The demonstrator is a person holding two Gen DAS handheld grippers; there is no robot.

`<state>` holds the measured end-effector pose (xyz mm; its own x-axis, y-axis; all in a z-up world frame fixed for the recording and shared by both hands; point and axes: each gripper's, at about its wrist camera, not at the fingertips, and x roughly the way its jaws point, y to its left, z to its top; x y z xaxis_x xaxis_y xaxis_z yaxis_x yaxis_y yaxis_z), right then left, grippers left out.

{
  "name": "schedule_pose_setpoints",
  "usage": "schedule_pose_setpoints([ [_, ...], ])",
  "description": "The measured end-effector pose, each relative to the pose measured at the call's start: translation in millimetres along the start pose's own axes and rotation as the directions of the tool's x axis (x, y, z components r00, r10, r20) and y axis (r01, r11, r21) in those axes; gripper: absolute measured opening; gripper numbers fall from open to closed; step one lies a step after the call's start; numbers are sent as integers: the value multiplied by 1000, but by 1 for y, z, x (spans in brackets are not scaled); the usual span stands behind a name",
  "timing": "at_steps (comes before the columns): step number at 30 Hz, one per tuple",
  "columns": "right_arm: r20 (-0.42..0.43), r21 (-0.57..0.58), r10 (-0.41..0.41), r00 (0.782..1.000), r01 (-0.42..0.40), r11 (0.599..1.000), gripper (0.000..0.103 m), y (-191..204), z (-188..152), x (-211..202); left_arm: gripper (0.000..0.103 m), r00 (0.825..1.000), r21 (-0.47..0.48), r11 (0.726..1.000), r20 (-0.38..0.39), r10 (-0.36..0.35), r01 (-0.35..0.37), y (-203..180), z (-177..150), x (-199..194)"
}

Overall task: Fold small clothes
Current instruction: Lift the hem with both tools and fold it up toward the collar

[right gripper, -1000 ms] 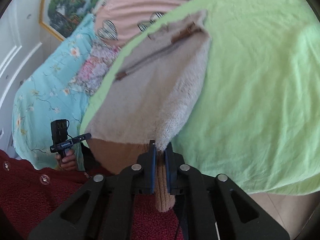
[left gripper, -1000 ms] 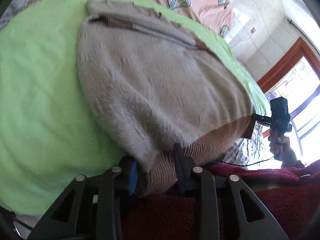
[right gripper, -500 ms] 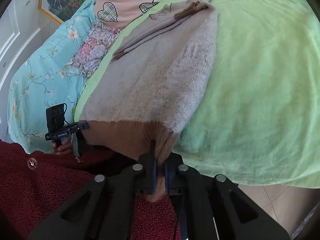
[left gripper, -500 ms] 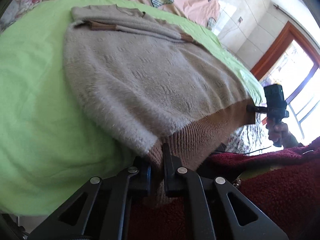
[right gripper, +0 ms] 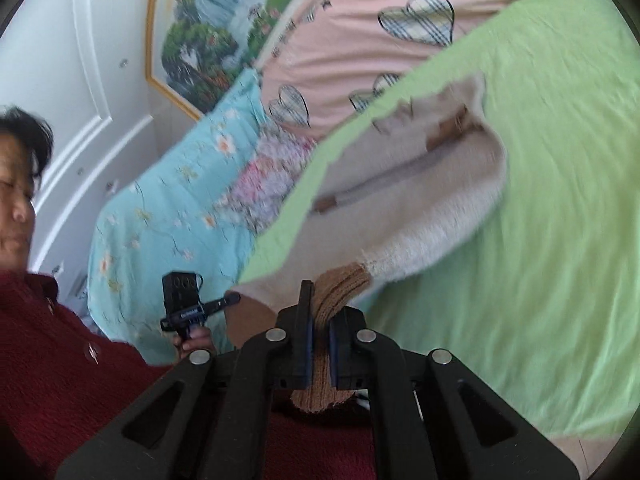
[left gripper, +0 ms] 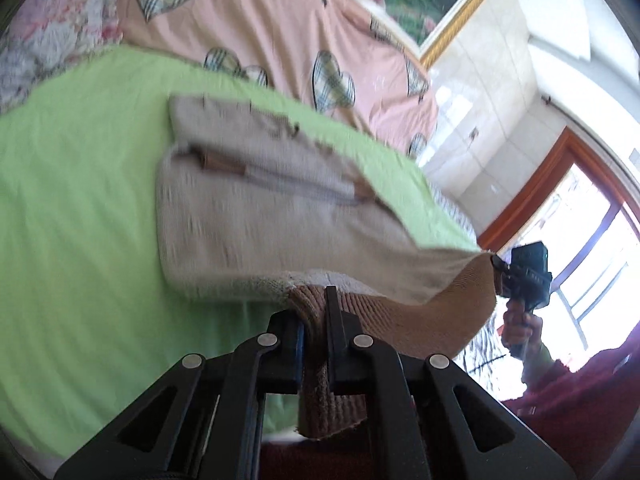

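Note:
A beige fuzzy sweater (left gripper: 260,216) with a brown ribbed hem lies on a green blanket (left gripper: 72,240); it also shows in the right wrist view (right gripper: 420,200). My left gripper (left gripper: 316,320) is shut on one corner of the ribbed hem (left gripper: 312,308). My right gripper (right gripper: 320,320) is shut on the other hem corner (right gripper: 340,284). The hem is lifted off the bed and stretched between both grippers, while the collar end rests on the blanket. The other gripper appears in each view: the right one (left gripper: 524,276), the left one (right gripper: 184,304).
A pink quilt with plaid hearts (left gripper: 280,28) lies beyond the green blanket (right gripper: 560,200), a blue floral quilt (right gripper: 168,216) to one side. A framed painting (right gripper: 224,28) hangs on the wall. The person in a red sweater (right gripper: 60,360) stands at the bed edge. A window (left gripper: 592,240) is at right.
Both grippers have lifted the hem up and forward over the sweater toward the collar. The lower half of the sweater now hangs off the blanket. Both stay shut on the hem.

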<state>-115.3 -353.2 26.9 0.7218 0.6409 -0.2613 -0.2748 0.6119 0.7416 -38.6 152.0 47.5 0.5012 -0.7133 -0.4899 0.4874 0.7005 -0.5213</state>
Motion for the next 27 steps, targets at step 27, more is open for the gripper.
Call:
schedule_pose_setpoints([
  [27,58,78,-380,923,375,924,7,-129,225,205,6,966,-85,962,-14,259,-260,135,236,219],
])
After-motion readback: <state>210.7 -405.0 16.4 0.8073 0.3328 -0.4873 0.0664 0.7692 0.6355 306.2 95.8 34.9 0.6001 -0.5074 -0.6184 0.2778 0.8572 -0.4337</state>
